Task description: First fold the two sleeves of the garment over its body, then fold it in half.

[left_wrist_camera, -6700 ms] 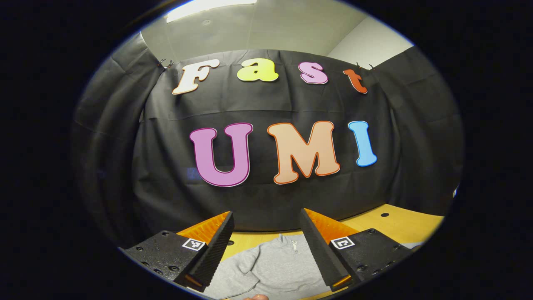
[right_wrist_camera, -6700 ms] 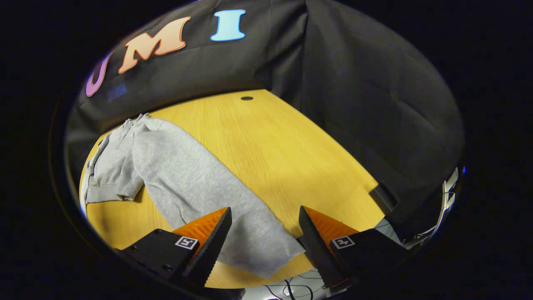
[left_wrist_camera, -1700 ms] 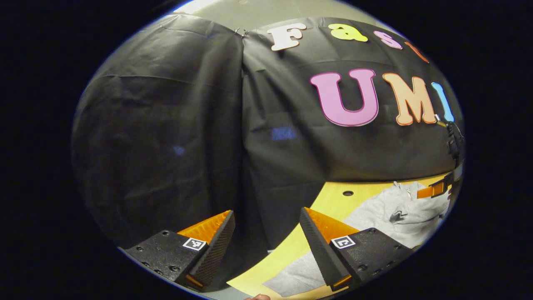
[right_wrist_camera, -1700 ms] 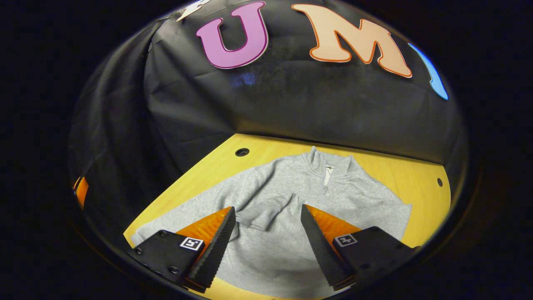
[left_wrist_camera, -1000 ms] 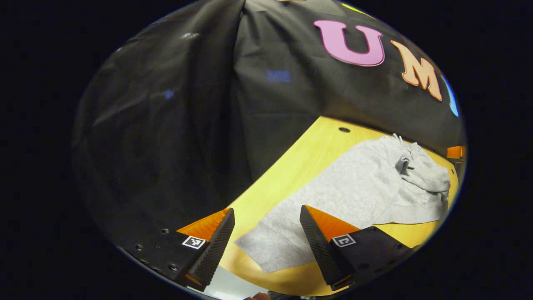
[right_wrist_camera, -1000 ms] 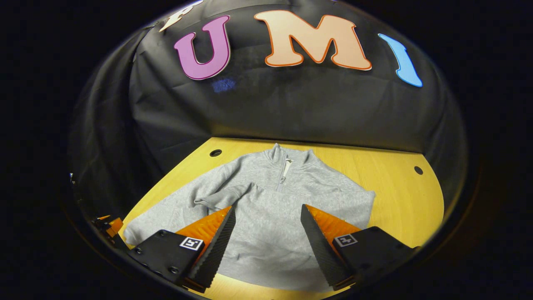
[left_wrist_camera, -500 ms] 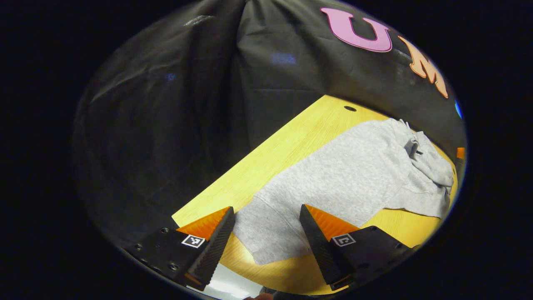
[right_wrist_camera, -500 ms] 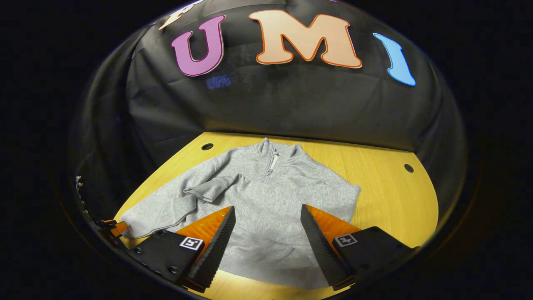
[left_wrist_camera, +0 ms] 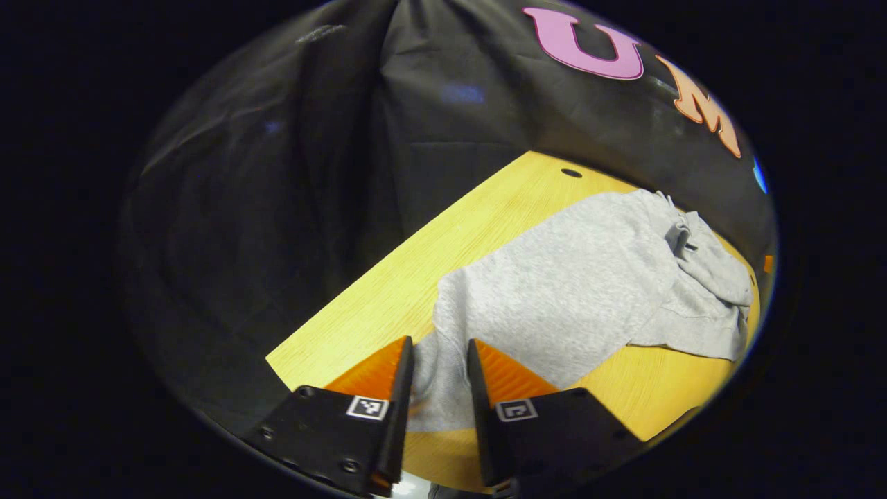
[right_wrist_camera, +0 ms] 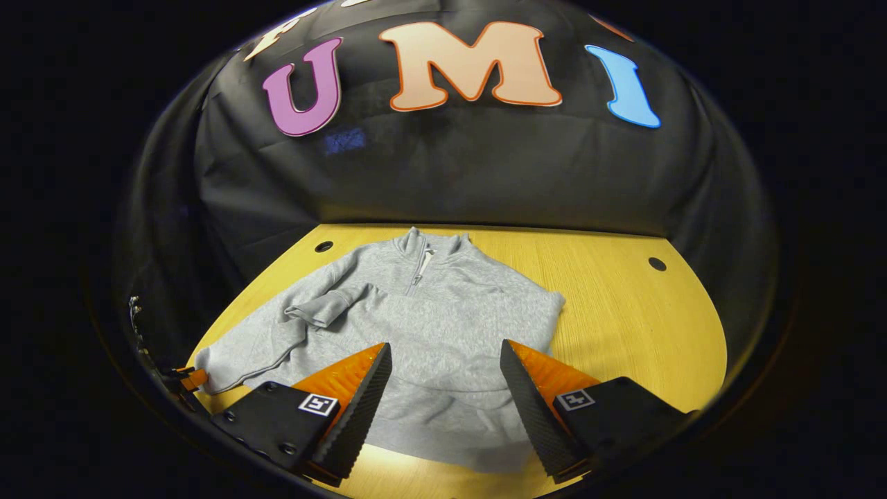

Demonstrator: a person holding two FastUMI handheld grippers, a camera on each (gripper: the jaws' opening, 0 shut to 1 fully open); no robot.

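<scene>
The grey sweatshirt (right_wrist_camera: 443, 339) lies flat, front up, on the yellow table (right_wrist_camera: 624, 326), collar toward the booth wall. One sleeve (right_wrist_camera: 322, 308) is already folded across the chest, its cuff resting on the body. The other sleeve (left_wrist_camera: 547, 291) lies stretched out toward the table's near corner, apparently the next one to fold. The left gripper (left_wrist_camera: 438, 378) sits at this sleeve's cuff (left_wrist_camera: 433, 395), its jaws narrowed to a slim gap with the cuff fabric between them; both fingers appear to press on it, so a pinch is judged made, ready for lifting. The right gripper (right_wrist_camera: 443, 384) hovers over the hem, jaws wide apart, holding nothing.
</scene>
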